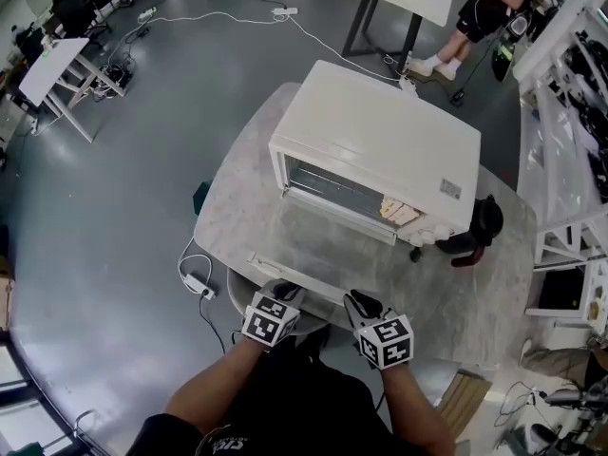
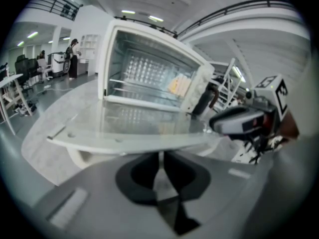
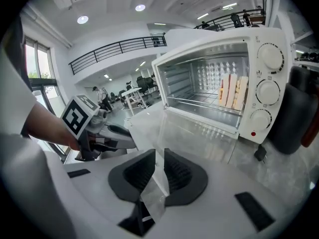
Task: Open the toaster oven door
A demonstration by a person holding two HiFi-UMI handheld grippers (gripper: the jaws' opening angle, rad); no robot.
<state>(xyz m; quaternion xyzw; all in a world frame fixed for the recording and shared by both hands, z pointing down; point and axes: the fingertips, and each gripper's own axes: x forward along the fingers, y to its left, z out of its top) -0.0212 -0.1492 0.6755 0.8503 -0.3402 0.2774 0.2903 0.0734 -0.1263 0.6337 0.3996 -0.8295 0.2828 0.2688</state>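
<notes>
The white toaster oven [image 1: 380, 141] stands on the round marble table [image 1: 484, 293]. Its glass door [image 1: 323, 245] lies folded down flat toward me. Slices of toast [image 3: 233, 91] stand on the rack inside. My left gripper [image 1: 283, 291] sits just under the door's front edge [image 2: 129, 143], its jaws almost together with nothing between them. My right gripper [image 1: 361, 300] is at the same edge, further right. In the right gripper view its jaws [image 3: 158, 171] stand a little apart, and the door's clear front edge [image 3: 149, 153] runs between them without being pinched.
A black jug [image 1: 480, 226] stands right of the oven by its knobs [image 3: 268, 91]. A power strip and cable [image 1: 198, 283] lie on the floor left of the table. A person [image 1: 484, 12] stands by a desk at the back, and white shelving [image 1: 570, 160] lines the right.
</notes>
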